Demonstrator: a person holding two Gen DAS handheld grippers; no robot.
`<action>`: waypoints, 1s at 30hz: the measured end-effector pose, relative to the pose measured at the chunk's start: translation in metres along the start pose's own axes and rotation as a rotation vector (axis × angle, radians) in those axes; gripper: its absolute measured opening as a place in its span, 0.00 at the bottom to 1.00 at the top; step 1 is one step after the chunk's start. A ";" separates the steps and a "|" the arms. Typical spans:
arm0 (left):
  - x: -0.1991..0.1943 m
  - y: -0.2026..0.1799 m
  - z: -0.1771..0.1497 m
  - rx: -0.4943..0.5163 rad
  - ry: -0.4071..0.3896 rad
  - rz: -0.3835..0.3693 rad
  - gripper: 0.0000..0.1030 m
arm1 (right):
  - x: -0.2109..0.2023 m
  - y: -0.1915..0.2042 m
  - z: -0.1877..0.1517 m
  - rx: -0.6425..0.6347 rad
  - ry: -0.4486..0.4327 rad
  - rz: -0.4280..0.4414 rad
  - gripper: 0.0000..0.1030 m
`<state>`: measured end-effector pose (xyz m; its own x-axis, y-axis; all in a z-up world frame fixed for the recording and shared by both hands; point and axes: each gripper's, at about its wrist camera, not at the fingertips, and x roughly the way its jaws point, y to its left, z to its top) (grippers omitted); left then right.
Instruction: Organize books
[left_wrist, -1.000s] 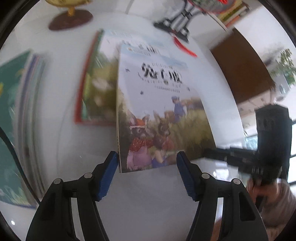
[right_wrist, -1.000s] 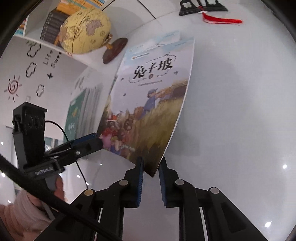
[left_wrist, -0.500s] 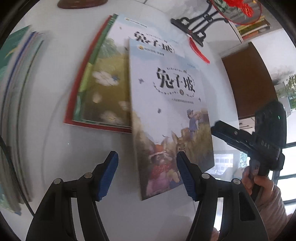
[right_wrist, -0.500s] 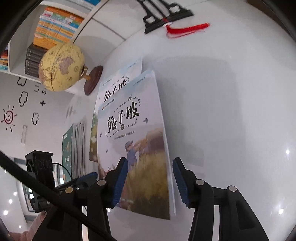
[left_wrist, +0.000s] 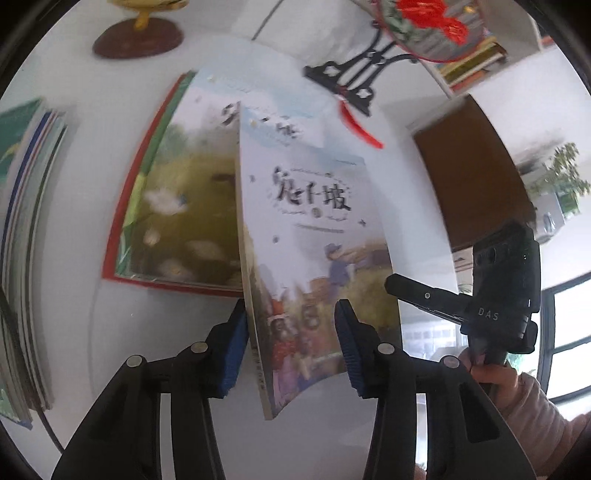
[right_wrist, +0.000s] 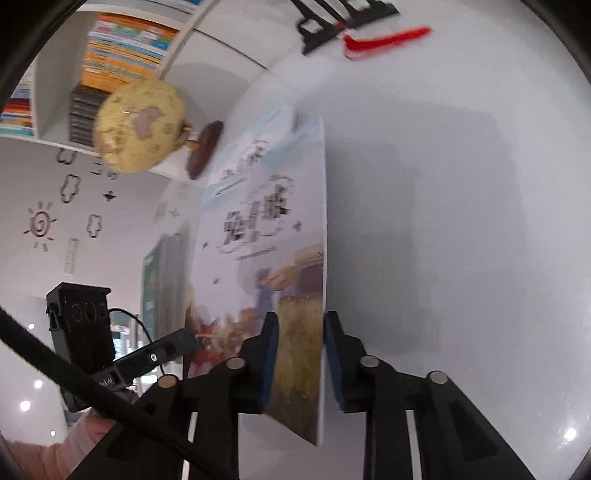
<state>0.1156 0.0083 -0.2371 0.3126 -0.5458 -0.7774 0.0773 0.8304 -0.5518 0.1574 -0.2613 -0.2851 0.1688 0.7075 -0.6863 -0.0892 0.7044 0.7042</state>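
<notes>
The rabbit-cover book (left_wrist: 314, 229) (right_wrist: 266, 240) is tilted up off the white table (right_wrist: 461, 221), its right edge raised. My right gripper (right_wrist: 301, 321) has that right edge between its blue pads, and its jaws are closing on it. From the left wrist view the right gripper (left_wrist: 406, 288) reaches in at the book's right side. My left gripper (left_wrist: 290, 310) straddles the book's lower spine corner. Its jaws are closing, with a gap still showing at the right pad. A green book with a red border (left_wrist: 177, 206) lies flat under and left of it.
A pile of thin books (left_wrist: 26, 240) (right_wrist: 162, 280) lies at the left. A globe (right_wrist: 140, 125) on a brown base (left_wrist: 136, 40) and a black stand with a red tassel (left_wrist: 354, 74) stand at the back. A bookshelf (right_wrist: 122, 44) hangs behind.
The book lay flat half a second ago; now its right edge is lifted and it tilts. Both grippers' jaws have narrowed around it. The right gripper had opened wide and has come together again.
</notes>
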 end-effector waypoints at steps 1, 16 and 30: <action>0.004 -0.005 0.001 0.026 0.006 0.020 0.41 | -0.003 0.004 0.000 -0.008 -0.011 0.014 0.20; 0.004 -0.006 -0.001 0.096 0.097 0.160 0.25 | 0.011 0.014 -0.013 -0.020 0.002 -0.007 0.22; -0.059 0.001 -0.007 0.173 -0.074 0.249 0.15 | 0.018 0.070 -0.021 -0.129 -0.048 0.013 0.09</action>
<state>0.0910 0.0409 -0.1938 0.4101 -0.3183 -0.8547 0.1471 0.9479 -0.2825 0.1332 -0.1979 -0.2525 0.2132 0.7149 -0.6659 -0.2169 0.6992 0.6812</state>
